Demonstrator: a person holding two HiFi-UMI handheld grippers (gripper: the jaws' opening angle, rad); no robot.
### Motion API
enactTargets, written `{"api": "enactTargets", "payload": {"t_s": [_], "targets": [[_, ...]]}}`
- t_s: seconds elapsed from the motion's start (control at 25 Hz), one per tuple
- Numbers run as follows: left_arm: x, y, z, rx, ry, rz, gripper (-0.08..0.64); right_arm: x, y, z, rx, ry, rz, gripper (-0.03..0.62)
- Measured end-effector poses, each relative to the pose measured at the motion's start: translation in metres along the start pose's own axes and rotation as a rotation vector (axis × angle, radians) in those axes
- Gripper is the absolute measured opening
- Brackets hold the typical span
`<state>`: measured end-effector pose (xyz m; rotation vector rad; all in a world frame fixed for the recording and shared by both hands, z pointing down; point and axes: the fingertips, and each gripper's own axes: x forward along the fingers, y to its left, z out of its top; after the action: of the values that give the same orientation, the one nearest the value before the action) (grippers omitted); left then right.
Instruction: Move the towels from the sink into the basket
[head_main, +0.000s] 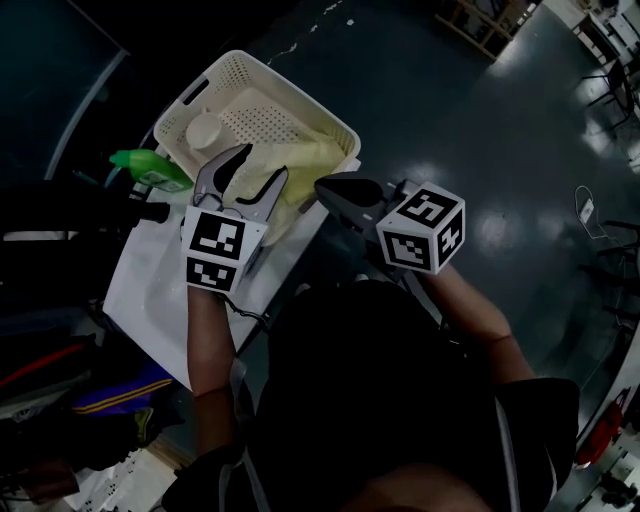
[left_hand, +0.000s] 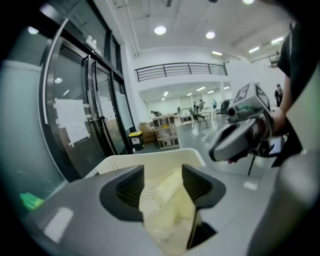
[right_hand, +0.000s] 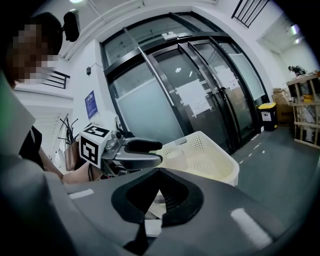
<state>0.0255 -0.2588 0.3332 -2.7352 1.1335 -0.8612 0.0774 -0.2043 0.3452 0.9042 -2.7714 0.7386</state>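
Observation:
A cream perforated basket (head_main: 240, 70) stands at the far end of the white sink (head_main: 145, 295). A pale yellow towel (head_main: 312, 158) lies in the basket and droops over its near rim. My left gripper (head_main: 260, 165) hovers over that rim, open. In the left gripper view the towel (left_hand: 167, 215) hangs loosely between the spread jaws of the left gripper (left_hand: 164, 187), in front of the basket (left_hand: 150, 159). To the right of the basket, my right gripper (head_main: 335, 190) is shut with nothing in it. In its own view the right gripper (right_hand: 156, 197) points at the basket (right_hand: 212, 157).
A round white tub (head_main: 205, 130) sits inside the basket. A green bottle (head_main: 150, 170) lies left of the basket by the sink. Dark floor spreads to the right, and glass doors (right_hand: 200, 95) stand beyond the basket. Bags and clutter fill the lower left.

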Motion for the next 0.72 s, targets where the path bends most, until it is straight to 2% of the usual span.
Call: {"api": "enactTargets", "payload": {"t_s": [0.08, 0.12, 0.16, 0.24, 0.36, 0.56, 0.72], "targets": [[-0.009, 0.005, -0.001, 0.045, 0.011, 0.037, 0.239, 0.004, 0.004, 0.000, 0.000, 0.003, 0.008, 0.000], [-0.014, 0.007, 0.000, 0.039, -0.005, 0.045, 0.233, 0.006, 0.007, 0.000, -0.001, 0.003, 0.013, 0.000], [-0.019, 0.008, 0.002, 0.005, -0.033, 0.042, 0.221, 0.008, 0.009, 0.000, -0.003, 0.003, 0.018, 0.000], [-0.031, 0.011, 0.003, -0.110, -0.105, 0.031, 0.162, 0.014, 0.015, -0.002, -0.008, 0.006, 0.027, 0.000], [-0.050, 0.019, -0.002, -0.262, -0.186, 0.059, 0.022, 0.019, 0.024, -0.006, -0.014, 0.017, 0.037, -0.001], [-0.080, 0.028, -0.021, -0.356, -0.233, 0.140, 0.009, 0.023, 0.040, -0.009, -0.023, 0.020, 0.054, 0.000], [-0.102, 0.030, -0.042, -0.417, -0.236, 0.175, 0.009, 0.027, 0.058, -0.011, -0.036, 0.026, 0.080, 0.000]]}}
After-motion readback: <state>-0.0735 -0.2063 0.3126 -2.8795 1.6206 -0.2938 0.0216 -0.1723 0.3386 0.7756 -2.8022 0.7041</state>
